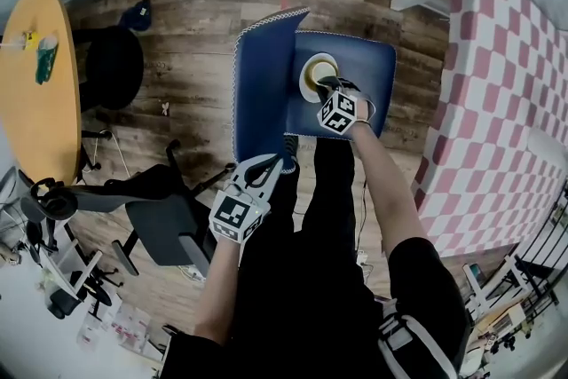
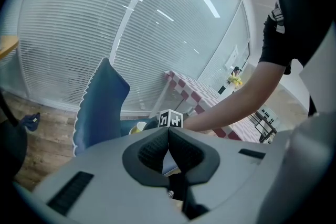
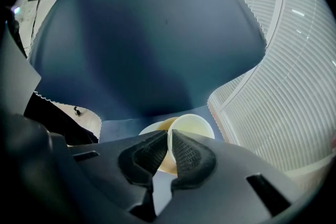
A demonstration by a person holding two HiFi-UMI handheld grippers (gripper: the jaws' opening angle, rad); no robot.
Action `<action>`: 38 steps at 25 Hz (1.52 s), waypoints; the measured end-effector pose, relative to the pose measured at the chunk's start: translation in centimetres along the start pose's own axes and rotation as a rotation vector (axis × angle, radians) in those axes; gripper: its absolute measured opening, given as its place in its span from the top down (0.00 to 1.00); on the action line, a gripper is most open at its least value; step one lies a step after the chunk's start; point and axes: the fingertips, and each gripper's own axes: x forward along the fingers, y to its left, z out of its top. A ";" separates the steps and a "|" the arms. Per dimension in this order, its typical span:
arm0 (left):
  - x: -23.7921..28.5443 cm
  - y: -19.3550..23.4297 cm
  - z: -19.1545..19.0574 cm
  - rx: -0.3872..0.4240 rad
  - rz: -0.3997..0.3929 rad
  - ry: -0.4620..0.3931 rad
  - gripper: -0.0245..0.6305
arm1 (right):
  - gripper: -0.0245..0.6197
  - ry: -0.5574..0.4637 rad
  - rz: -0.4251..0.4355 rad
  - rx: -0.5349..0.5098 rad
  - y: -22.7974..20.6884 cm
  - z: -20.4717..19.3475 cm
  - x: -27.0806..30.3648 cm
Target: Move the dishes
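A blue mat (image 1: 364,93) with a white zigzag edge lies spread above the wood floor, and its left part (image 1: 262,75) is folded upright. What bears it is hidden. On it a cream cup (image 1: 319,67) stands on a yellow-rimmed saucer (image 1: 306,82). My right gripper (image 1: 332,88) is shut on the cup's rim. In the right gripper view the cup (image 3: 195,126) wall sits between the pads, with the saucer (image 3: 152,129) below. My left gripper (image 1: 269,165) is shut on the mat's near edge (image 2: 169,162). The left gripper view also shows the raised mat (image 2: 100,105).
A red-and-white checked table (image 1: 506,102) stands to the right. A round yellow table (image 1: 35,93) is at the left, with a black chair (image 1: 111,67) beside it and an office chair (image 1: 160,213) nearer. Window blinds (image 2: 79,34) run along the far wall.
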 end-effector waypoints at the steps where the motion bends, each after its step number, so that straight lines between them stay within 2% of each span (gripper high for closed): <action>1: -0.2 -0.2 0.2 0.005 -0.007 0.000 0.93 | 0.90 0.001 -0.007 0.006 0.0 0.1 -0.6; 14: -3.2 -4.9 2.7 0.095 -0.093 0.017 0.93 | 0.90 0.006 -0.108 0.070 -0.1 0.6 -9.9; 25: -5.6 -8.9 4.4 0.152 -0.160 -0.012 0.93 | 0.90 0.006 -0.194 0.103 0.2 1.0 -17.5; 38: -10.5 -13.9 5.9 0.243 -0.214 -0.063 0.93 | 0.90 0.017 -0.332 0.171 3.8 -0.4 -27.9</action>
